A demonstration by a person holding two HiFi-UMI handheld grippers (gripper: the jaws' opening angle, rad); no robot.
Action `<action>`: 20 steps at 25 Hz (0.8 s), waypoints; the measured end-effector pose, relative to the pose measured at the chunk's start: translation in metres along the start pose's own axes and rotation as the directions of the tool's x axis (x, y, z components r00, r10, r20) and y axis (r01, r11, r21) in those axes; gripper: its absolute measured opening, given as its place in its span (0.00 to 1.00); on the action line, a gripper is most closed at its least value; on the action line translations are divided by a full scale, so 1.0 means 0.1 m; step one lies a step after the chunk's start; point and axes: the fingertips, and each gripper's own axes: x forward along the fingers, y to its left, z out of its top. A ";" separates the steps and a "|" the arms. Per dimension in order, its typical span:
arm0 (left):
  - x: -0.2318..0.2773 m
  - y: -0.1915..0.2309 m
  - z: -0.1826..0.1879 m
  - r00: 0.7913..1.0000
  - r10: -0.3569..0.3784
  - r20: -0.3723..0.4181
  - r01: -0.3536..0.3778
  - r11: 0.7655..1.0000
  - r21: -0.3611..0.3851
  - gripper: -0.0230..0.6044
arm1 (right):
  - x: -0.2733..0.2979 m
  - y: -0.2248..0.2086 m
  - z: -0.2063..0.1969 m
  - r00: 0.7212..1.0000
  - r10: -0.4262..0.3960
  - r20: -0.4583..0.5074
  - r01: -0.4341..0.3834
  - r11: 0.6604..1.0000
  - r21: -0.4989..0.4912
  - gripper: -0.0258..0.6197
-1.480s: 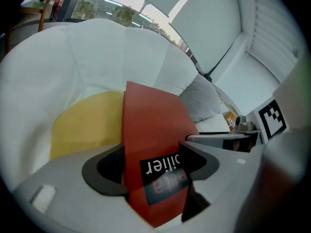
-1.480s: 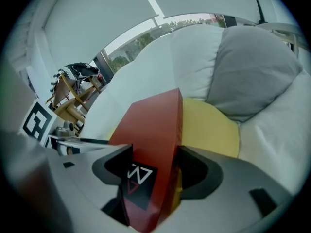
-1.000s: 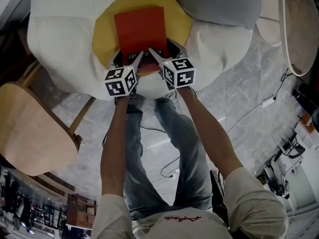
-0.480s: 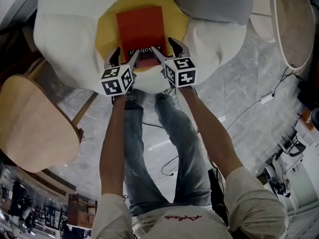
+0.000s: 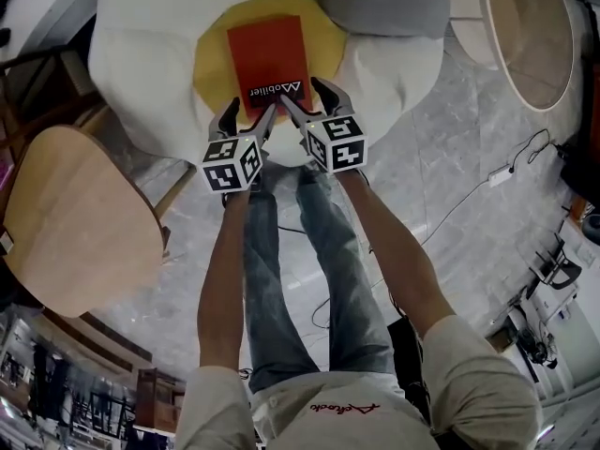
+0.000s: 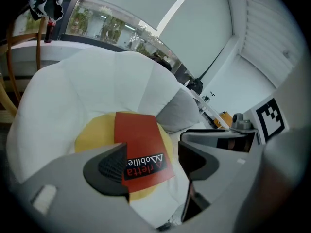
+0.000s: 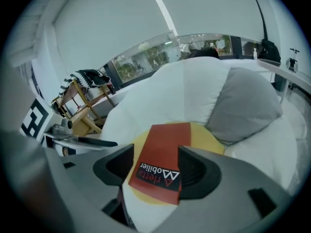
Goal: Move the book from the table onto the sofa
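One book (image 5: 267,52) on sofa (image 5: 141,59), marble floor (image 5: 459,148)

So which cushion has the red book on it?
The yellow cushion holds the red book; the grey cushion beside it has nothing on it.

Book (image 5: 270,56): I read red-orange cover, black band, white lettering.
Sofa (image 5: 141,54): white; yellow round patch, upper centre of frame.
Cushion (image 5: 384,3): plain grey.
Left gripper (image 5: 249,115), right gripper (image 5: 305,97): I see grey bodies, black-and-white square markers.
Floor (image 5: 450,157): grey, marbled.
Chair (image 5: 66,223): pale wood.
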 end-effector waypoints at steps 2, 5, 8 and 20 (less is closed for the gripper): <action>-0.14 -0.08 0.05 1.000 -0.003 0.010 0.003 1.000 -0.003 0.57 | -0.13 0.08 0.10 1.000 -0.002 0.019 0.002 1.000 0.001 0.50; -0.31 -0.17 0.13 1.000 -0.004 0.026 0.004 1.000 -0.005 0.56 | -0.27 0.17 0.23 0.999 -0.007 0.045 0.007 1.000 0.012 0.50; -0.47 -0.24 0.22 0.999 0.000 0.044 0.000 1.000 -0.008 0.55 | -0.39 0.26 0.33 0.998 -0.007 0.068 0.006 1.000 0.013 0.49; -0.95 -0.54 0.47 0.995 -0.018 0.101 0.011 0.998 0.064 0.40 | -0.97 0.43 0.68 0.984 -0.019 0.179 0.023 1.000 -0.021 0.14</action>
